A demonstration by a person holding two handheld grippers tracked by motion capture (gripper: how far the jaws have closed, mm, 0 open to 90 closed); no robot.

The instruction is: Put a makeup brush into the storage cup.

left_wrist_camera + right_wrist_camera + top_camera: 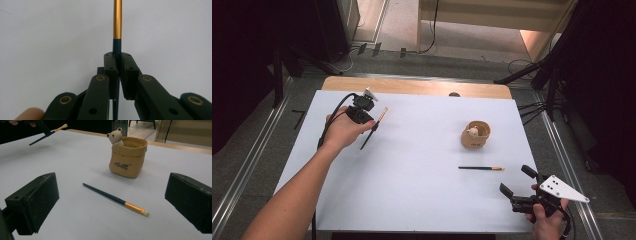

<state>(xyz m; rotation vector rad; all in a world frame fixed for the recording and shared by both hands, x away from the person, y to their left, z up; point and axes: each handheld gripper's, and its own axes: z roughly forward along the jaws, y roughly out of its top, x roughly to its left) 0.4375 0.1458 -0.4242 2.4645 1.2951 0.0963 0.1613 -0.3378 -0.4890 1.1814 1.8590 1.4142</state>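
My left gripper [373, 125] is shut on a dark-handled paintbrush [373, 129] with a gold ferrule, held above the white sheet at the left. In the left gripper view the jaws pinch the brush's dark handle [117, 47], and the gold ferrule runs upward past them. The held brush [47, 133] hangs above the sheet at the top left of the right gripper view. A second paintbrush [481, 168] [116, 199] lies flat on the sheet near my right gripper [517, 181]. That gripper stands open with nothing between its fingers [33, 200], facing the lying brush.
A tan bag-shaped pot [476, 135] [128, 157] with a small bear figure on its rim stands at the right middle of the white sheet [412, 165]. The wooden table edge [412, 86] runs along the back. Cables and dark stands lie beyond the table.
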